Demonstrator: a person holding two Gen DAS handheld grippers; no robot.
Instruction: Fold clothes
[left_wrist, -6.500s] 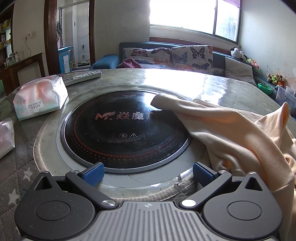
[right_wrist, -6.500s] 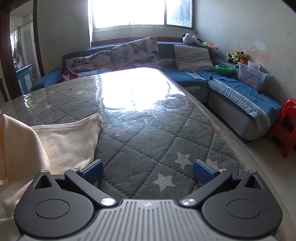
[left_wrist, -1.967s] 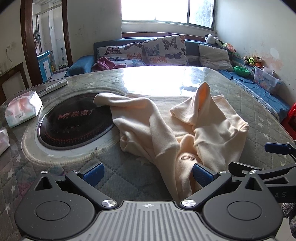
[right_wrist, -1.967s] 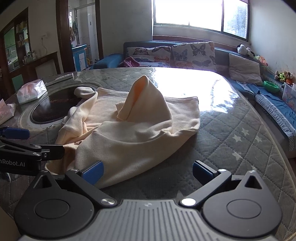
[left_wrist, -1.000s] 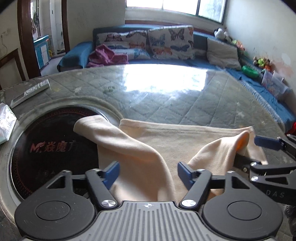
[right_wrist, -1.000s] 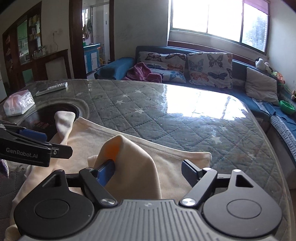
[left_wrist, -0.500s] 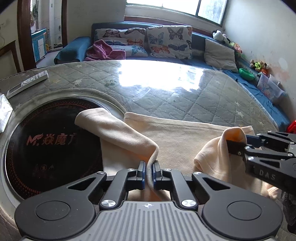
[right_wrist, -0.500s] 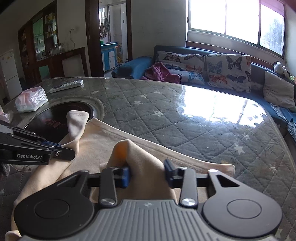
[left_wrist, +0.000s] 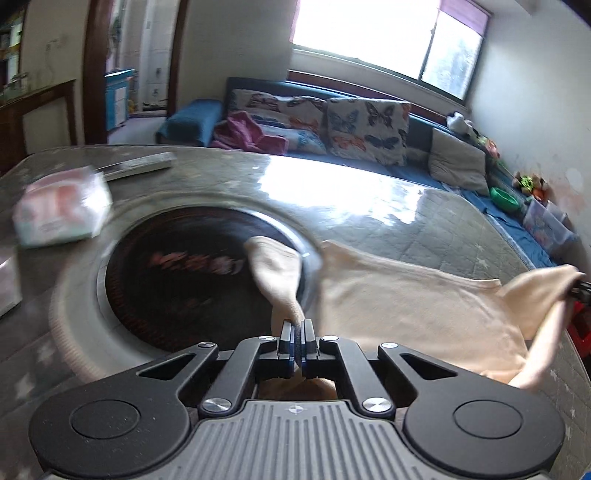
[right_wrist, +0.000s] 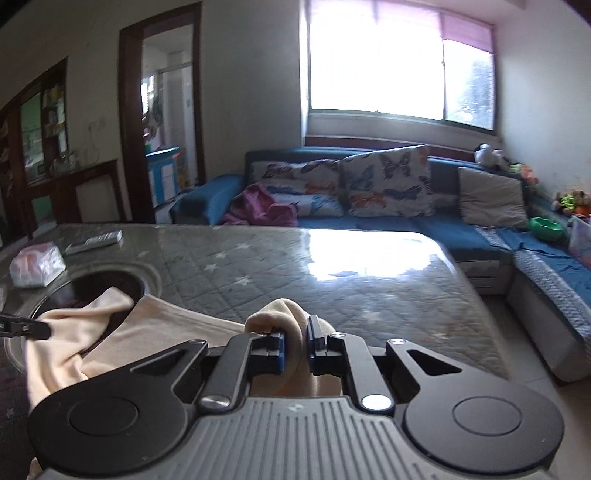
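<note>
The cream garment (left_wrist: 413, 306) hangs stretched above the quilted desk (left_wrist: 424, 221), one sleeve over the round black hob (left_wrist: 177, 280). The left gripper (left_wrist: 297, 345) has jaws clamped on it; the right gripper (right_wrist: 295, 349), having just closed, pinches another bunch.

Left gripper (left_wrist: 297, 345): jaws pressed together, pinching a thin fold of the cream garment (left_wrist: 413, 310), angled downward at its left end. Right gripper (right_wrist: 295, 350): jaws having just closed, clamped on a thicker bunch of the garment at its right end; its tip shows at the left-wrist view's right edge.
</note>
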